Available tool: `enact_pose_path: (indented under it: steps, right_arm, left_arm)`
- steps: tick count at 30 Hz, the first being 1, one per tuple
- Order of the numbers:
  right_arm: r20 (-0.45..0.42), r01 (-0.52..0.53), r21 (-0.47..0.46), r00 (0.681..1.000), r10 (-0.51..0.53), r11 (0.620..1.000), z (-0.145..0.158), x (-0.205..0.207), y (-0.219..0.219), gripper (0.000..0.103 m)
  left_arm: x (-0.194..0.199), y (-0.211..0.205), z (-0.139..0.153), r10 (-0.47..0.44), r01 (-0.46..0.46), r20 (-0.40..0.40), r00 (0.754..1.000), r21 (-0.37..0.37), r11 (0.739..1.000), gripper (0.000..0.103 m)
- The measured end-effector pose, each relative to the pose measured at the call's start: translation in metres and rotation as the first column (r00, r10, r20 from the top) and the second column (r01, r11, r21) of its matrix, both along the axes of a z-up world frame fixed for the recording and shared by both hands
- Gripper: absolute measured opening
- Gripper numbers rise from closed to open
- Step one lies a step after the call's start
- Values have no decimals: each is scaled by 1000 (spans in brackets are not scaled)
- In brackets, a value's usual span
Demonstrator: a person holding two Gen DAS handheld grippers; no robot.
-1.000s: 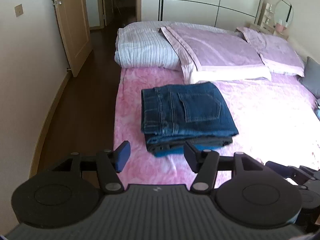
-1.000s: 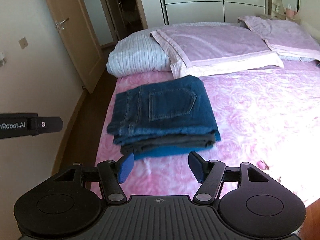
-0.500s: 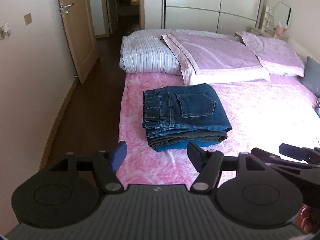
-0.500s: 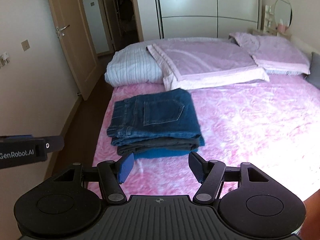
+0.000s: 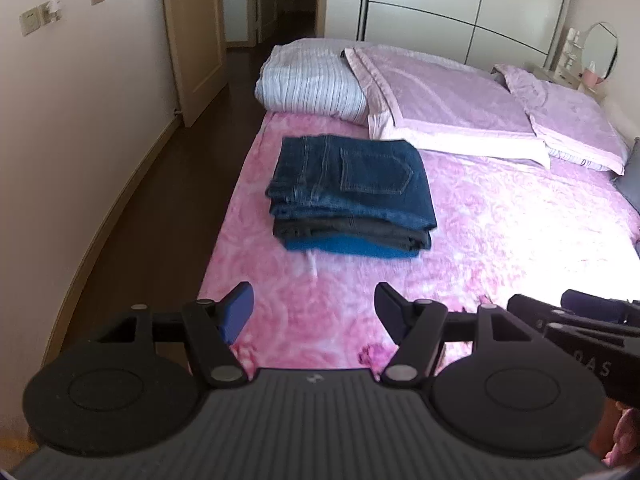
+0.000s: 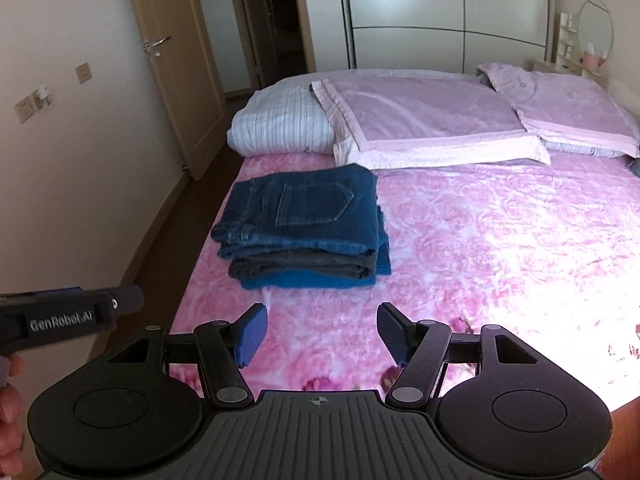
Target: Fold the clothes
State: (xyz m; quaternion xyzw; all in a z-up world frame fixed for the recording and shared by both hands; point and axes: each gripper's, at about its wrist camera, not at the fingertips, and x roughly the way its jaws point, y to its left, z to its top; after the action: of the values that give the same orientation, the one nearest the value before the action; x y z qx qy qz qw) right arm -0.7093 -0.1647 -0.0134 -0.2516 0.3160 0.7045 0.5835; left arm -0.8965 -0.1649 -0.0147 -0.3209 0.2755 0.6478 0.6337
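Presently, a stack of folded clothes [image 5: 352,196] lay on the pink floral bed [image 5: 500,240], in the centre-left of both wrist views. Folded dark blue jeans [image 6: 308,208] sat on top with a back pocket facing up; a dark grey garment [image 6: 304,266] lay beneath them, and a bright blue garment [image 6: 308,280] formed the bottom layer. The stack rested near the bed's left edge, just in front of a striped white pillow [image 5: 312,80] and a pink-bordered lilac pillow [image 5: 440,100].

Left tongs [image 5: 314,312] stood apart at the lower centre of the left wrist view, holding nothing, above the bed's near edge and well apart from the stack. Right tongs [image 6: 320,334] likewise stood apart and unloaded, at the lower centre of the right wrist view, short of the stack. In the right wrist view the left tool's body showed at the left edge, with fingers of a hand [image 6: 8,408] behind it.

A wooden door [image 6: 176,80] appeared at upper left, a white wardrobe [image 6: 440,12] at upper centre, and a round mirror [image 6: 596,28] at upper right.
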Motion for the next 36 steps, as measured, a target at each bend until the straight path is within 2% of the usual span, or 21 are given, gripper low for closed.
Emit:
enact_pose_path:
  steps: [12, 29, 36]
  right_arm:
    - [-23, -66, -64, 998, 64, 996, -18, 32, -53, 64]
    - [-5, -91, -102, 996, 91, 991, -24, 30, -85, 64]
    - [2, -88, -121, 996, 89, 989, -30, 25, -82, 64]
  left_arm:
    - [36, -66, -10, 39, -40, -19, 999, -47, 998, 64]
    - [34, -99, -9, 49, -49, -5, 999, -45, 998, 63]
    - [33, -96, -11, 40, -41, -13, 999, -53, 998, 63]
